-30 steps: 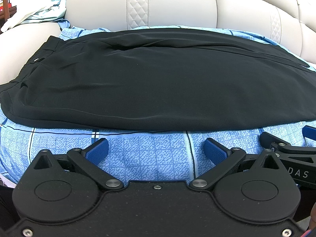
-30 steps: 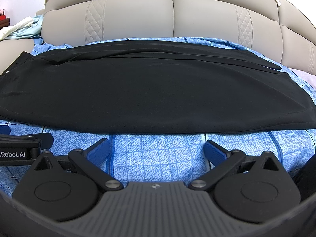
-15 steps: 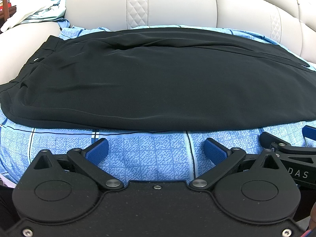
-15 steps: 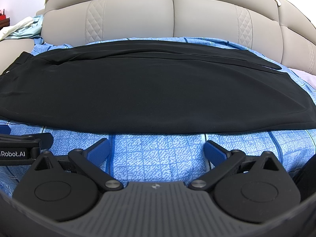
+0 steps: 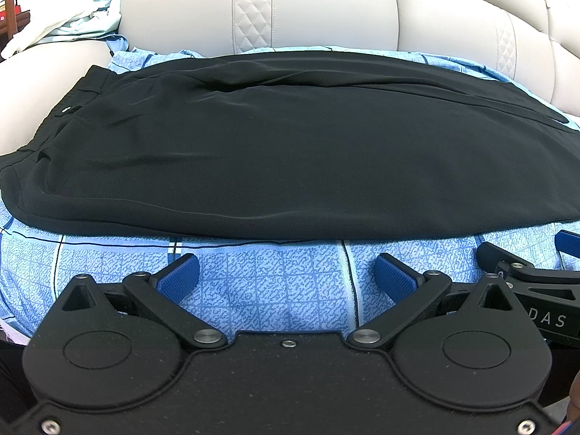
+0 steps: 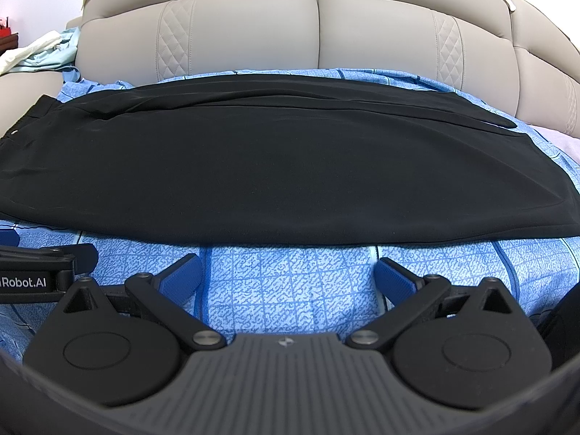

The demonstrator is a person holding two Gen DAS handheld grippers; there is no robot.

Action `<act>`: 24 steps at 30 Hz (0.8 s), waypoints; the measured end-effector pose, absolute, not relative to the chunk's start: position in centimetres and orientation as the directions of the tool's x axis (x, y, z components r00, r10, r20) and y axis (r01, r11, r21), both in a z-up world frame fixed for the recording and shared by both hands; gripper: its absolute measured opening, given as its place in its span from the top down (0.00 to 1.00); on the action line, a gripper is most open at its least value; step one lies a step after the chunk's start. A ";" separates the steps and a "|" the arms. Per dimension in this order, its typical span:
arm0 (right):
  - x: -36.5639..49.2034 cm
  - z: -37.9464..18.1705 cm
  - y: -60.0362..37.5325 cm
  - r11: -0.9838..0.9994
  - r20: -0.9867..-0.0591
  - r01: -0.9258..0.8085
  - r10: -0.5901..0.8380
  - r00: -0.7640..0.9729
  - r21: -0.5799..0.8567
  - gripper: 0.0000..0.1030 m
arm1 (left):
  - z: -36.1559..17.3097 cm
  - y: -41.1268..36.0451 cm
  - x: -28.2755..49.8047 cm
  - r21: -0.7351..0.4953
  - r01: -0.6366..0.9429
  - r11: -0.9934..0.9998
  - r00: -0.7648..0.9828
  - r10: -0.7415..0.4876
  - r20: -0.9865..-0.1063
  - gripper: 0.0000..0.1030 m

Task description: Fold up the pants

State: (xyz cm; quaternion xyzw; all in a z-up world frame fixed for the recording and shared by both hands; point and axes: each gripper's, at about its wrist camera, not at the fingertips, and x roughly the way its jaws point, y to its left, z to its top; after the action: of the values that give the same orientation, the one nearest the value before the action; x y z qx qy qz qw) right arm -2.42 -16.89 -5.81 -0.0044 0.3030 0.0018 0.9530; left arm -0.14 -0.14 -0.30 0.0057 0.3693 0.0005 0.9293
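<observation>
Black pants [image 5: 290,152] lie flat across a blue patterned sheet [image 5: 275,282], one leg stacked on the other, waistband at the left and hems at the right. They also fill the right wrist view [image 6: 275,166]. My left gripper [image 5: 286,275] is open and empty, just short of the pants' near edge. My right gripper [image 6: 286,275] is open and empty too, just short of the same edge further right. The right gripper's tip shows at the left view's right edge [image 5: 507,264]; the left gripper's body shows at the right view's left edge [image 6: 43,268].
A beige padded sofa back [image 6: 319,32] rises behind the pants. Light-coloured clothes [image 5: 72,25] are piled on the left armrest, also in the right wrist view [image 6: 40,54]. Bare sheet lies between the grippers and the pants.
</observation>
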 end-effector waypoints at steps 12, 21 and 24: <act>-0.8 -3.7 -18.3 0.997 -0.668 -0.010 0.057 0.742 0.075 0.00 | 3.6 1.9 1.9 -0.012 0.054 0.998 0.641 -0.044 -0.766 0.18; 7.5 3.8 -22.8 0.980 -0.572 -0.044 0.148 0.807 0.192 0.00 | 12.0 9.3 11.4 -0.105 -0.114 0.988 0.745 0.016 -0.667 0.08; 13.5 5.6 -24.6 0.965 -0.585 -0.003 0.162 0.795 0.263 0.00 | 13.1 13.3 16.3 -0.207 -0.231 0.951 0.783 0.055 -0.620 0.05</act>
State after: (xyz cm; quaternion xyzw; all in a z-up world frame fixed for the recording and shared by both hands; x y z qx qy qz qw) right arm 13.49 -24.62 5.59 0.1254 0.3173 0.0442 0.9390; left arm 16.32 13.35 13.07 -0.1370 0.3204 0.0767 0.9342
